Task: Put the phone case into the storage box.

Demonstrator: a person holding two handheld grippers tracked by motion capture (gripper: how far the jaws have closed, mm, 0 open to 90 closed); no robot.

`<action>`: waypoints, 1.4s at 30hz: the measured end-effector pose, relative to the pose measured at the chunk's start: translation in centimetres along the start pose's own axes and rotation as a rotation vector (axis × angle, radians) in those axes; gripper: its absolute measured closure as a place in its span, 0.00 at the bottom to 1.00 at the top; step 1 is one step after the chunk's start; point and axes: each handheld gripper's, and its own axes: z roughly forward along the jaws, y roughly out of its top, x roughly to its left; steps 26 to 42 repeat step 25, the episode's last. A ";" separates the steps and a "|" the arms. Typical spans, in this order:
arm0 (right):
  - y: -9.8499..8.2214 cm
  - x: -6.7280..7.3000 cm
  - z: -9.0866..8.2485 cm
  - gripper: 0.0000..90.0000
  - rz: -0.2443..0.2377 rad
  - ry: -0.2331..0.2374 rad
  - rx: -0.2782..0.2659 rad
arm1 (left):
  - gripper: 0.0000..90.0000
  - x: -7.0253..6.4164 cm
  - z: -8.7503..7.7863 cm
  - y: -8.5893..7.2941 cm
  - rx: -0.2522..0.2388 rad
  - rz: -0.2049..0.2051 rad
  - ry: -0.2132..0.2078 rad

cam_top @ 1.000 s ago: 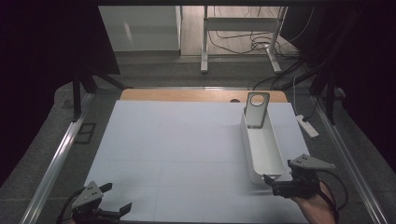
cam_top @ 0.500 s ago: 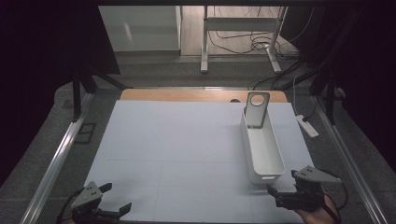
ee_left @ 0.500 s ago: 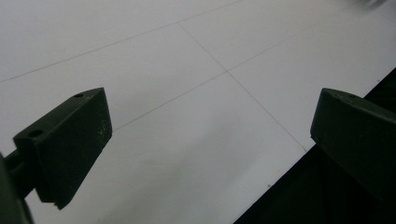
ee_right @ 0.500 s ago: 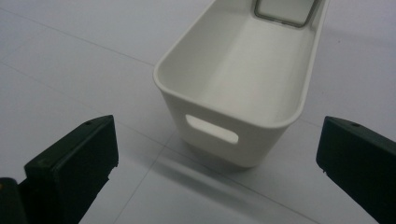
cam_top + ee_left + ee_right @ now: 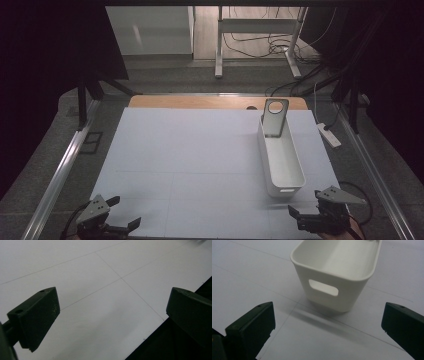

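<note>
Backed off toward the table edge, right tool (image 5: pixel 306 214) — jaws spread, empty — faces white bin (image 5: pixel 281 160).

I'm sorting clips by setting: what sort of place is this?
Probably a lab or workshop data-collection station, not a home: a white table mat framed by metal rails, loose cables on the floor behind, and a power strip beside the lone white bin.

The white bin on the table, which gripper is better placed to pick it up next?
Right, probably. The right gripper sits just in front of the white bin's near end, jaws open toward its handle slot. The left gripper hovers at the opposite near corner, facing bare table.
</note>
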 end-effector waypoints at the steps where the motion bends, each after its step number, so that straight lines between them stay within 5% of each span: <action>1: -0.1 0.0 0.0 0.00 -0.001 -0.001 0.002 | 0.00 0.0 0.0 0.0 -0.001 -0.001 0.000; 25: -1.3 -0.5 0.9 0.00 -0.013 -0.044 0.109 | 0.00 0.0 -0.1 0.0 -0.001 -0.005 0.000; 42: -1.3 -0.5 0.9 0.00 -0.013 -0.044 0.109 | 0.00 0.0 -0.1 0.0 -0.001 -0.005 0.000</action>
